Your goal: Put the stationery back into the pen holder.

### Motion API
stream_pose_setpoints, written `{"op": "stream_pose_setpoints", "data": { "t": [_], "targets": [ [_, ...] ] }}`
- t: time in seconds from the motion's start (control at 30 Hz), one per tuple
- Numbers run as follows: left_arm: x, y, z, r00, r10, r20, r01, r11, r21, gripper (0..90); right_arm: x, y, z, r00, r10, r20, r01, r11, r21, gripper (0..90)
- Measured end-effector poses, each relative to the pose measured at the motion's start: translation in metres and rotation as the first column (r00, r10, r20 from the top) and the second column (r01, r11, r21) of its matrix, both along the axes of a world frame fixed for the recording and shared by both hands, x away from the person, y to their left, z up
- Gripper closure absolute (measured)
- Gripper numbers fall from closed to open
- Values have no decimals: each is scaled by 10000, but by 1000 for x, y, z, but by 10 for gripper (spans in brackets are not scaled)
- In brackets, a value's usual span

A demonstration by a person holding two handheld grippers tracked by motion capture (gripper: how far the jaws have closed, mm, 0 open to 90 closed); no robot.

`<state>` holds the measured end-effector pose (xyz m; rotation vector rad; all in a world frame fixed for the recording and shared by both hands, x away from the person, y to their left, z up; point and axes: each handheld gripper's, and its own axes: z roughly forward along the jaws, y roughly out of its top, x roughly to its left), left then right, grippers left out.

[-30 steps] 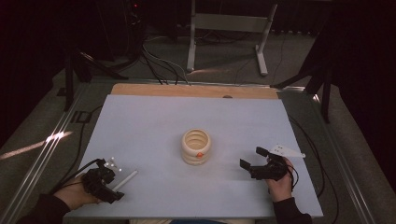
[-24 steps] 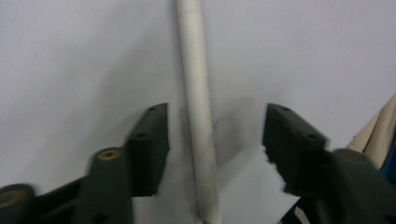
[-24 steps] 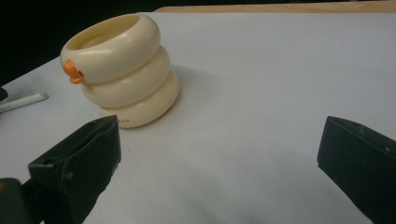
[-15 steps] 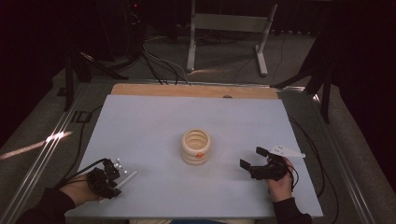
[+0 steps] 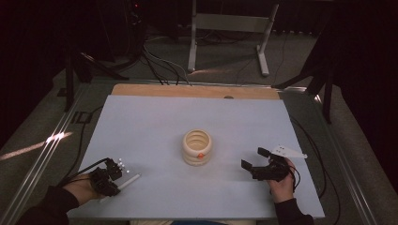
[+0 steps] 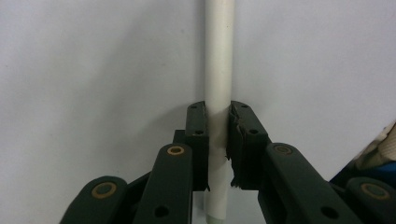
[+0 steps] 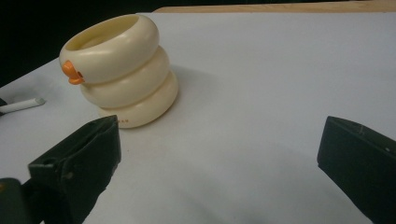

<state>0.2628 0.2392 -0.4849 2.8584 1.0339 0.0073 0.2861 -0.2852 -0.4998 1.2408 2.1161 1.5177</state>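
Your left gripper (image 6: 218, 135) has just closed its jaws on the white rod (image 6: 218, 70), whose long axis runs straight ahead between them along the tabletop (image 6: 93, 70), while your right gripper (image 7: 219, 149) stands spread beside the cream ringed holder (image 7: 123, 70).

The left claw (image 6: 218, 128), whose jaws have just been closing, now clamps the thin white plastic stick (image 6: 218, 70) lying on the pale worktop (image 5: 155, 126), its pads pressing both sides where a second ago they stood apart.
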Motion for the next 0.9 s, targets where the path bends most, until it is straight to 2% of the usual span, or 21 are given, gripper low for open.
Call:
{"op": "stream_pose_setpoints", "data": {
  "t": [0.07,0.13,0.17,0.23,0.3,0.57,0.7,0.73,0.83,0.9],
  "targets": [
    [1,3,2,9997,79,252,-74,9998,-191,799,0,0,0,10000,-13,10,13,10000,8,0],
    [2,7,7,9982,340,504,-306,9973,-671,800,0,0,0,10000,-23,6,23,10000,1,0],
    [2,8,9,9972,379,638,-331,9967,-742,800,0,0,0,10000,-22,-14,22,10000,2,0],
    [3,11,14,9956,541,761,-445,9914,-1231,800,0,0,0,10000,-10,-13,10,10000,15,0],
    [4,13,16,9943,705,801,-581,9873,-1480,800,0,0,0,10000,2,-13,-2,10000,16,0],
    [7,14,21,9911,828,1040,-570,9714,-2304,800,0,0,0,10000,2,7,-2,10000,57,0],
    [10,11,24,9884,909,1217,-575,9654,-2543,800,0,0,0,10000,-4,18,4,10000,61,0],
    [11,10,25,9881,896,1252,-529,9612,-2706,800,0,0,0,10000,-4,21,4,10000,59,0],
    [13,7,27,9856,883,1442,-435,9564,-2887,800,0,0,0,10000,-4,12,4,10000,61,0],
    [15,3,29,9835,940,1548,-419,9497,-3103,800,0,0,0,10000,14,22,-14,10000,61,0]
  ]
}}
